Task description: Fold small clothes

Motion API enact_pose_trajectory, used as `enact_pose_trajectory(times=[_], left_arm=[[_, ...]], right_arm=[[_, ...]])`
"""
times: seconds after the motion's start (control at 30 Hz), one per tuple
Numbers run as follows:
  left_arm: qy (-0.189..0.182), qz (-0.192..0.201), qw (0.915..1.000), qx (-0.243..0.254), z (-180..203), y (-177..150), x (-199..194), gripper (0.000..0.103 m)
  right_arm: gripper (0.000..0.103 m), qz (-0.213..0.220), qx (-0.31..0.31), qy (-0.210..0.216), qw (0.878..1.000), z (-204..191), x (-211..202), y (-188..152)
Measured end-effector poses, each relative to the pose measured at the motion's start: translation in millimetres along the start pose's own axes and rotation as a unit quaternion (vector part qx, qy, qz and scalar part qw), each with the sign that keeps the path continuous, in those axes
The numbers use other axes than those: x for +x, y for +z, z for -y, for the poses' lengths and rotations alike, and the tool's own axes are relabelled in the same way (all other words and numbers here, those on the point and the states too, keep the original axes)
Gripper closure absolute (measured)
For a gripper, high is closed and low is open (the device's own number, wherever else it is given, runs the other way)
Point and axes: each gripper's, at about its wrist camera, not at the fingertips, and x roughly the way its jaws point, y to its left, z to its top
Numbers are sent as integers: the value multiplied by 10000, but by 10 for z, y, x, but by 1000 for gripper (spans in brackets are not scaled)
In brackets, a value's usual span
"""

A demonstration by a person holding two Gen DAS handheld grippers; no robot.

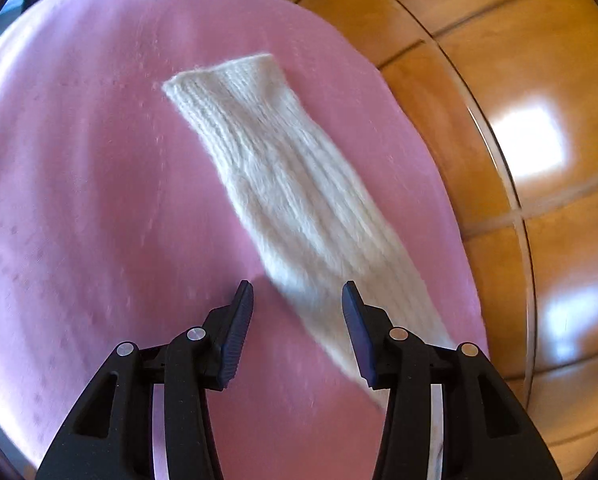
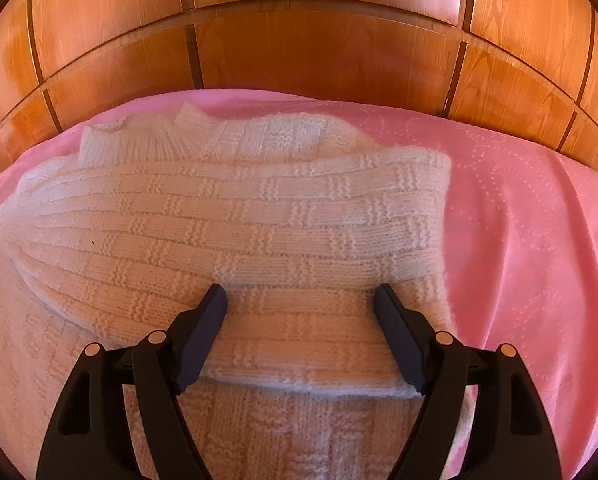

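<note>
White knit sweater (image 2: 235, 216) is laid on the pink bedspread (image 2: 519, 220), right gripper (image 2: 301, 300) jaws spread wide over a fold, left gripper (image 1: 297, 296) jaws held apart above the sleeve (image 1: 283, 184), nothing gripped

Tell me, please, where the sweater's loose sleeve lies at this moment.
In the left wrist view, the white knitted sleeve lies flat and diagonal on the pink bedspread, near its right edge beside the wooden panelling.

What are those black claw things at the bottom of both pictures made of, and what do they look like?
Both look alike. The left gripper and right gripper are matte black plastic frames with triangular cut-outs and round silver pivot pins. Each carries two flat, dark bluish ribbed pads. No cables, markings or sleeves show.
</note>
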Motion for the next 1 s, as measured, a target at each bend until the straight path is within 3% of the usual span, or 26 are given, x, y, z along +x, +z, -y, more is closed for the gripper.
enact_pose_trajectory(times=[0.03, 0.1, 0.13, 0.23, 0.33, 0.4, 0.47, 0.5, 0.53, 0.57, 0.6, 0.63, 0.67, 0.73, 0.8, 0.87, 0.9, 1.0], left_arm=[[13, 60, 10000, 11, 35, 62, 23, 60], [73, 76, 9997, 224, 184, 98, 99, 86], [84, 77, 9991, 403, 293, 97, 121, 92], [-31, 279, 9945, 1013, 660, 24, 43, 96], [-586, 422, 9811, 1795, 1222, -255, -142, 96], [-1031, 426, 9632, 2446, 1639, -584, -264, 96], [-1417, 285, 9363, 3200, 2083, -1082, -328, 96], [-1652, 66, 9169, 3633, 2303, -1418, -319, 96], [-1745, -61, 9031, 3923, 2426, -1648, -301, 96], [-1760, -172, 8846, 4316, 2558, -1963, -261, 93], [-1783, -361, 8650, 4677, 2649, -2269, -193, 81], [-1786, -600, 8513, 4897, 2688, -2485, -126, 74], [-1758, -822, 8398, 5070, 2690, -2681, -77, 64], [-1710, -1034, 8226, 5323, 2620, -2991, -16, 63], [-1559, -1098, 8133, 5497, 2503, -3157, 1, 63], [-1459, -1144, 8115, 5541, 2241, -3210, -43, 63], [-1407, -1154, 8138, 5520, 2155, -3180, -35, 63], [-1116, -1005, 8315, 5349, 1931, -3087, -82, 63]], right_arm=[[26, -1, -3, -4, 10000, -2, 1, 1], [26, -2, -9, -10, 10000, -6, 5, -2], [26, -5, -14, -15, 10000, -7, 8, 0], [26, -6, -30, -37, 10000, -15, 14, -1], [26, -5, -49, -71, 10000, -28, 18, -4], [26, -5, -45, -74, 10000, -35, 19, -5], [26, -4, -20, -48, 10000, -32, 18, -5], [26, -1, -7, -33, 10000, -30, 15, -4], [26, 1, 2, -23, 10000, -21, 18, -8], [26, 4, 16, -6, 10000, -15, 19, -8], [26, 4, 29, 9, 10000, -7, 19, -8], [26, 5, 40, 21, 10000, 5, 21, -7], [26, 6, 52, 38, 10000, 13, 21, -5], [26, 13, 84, 91, 9999, 45, 28, 3], [26, 13, 110, 130, 9999, 63, 33, 9], [26, 12, 123, 153, 9998, 85, 38, 19], [26, 10, 122, 150, 9998, 89, 37, 21], [28, -27, 165, 160, 9997, 94, -20, 78]])
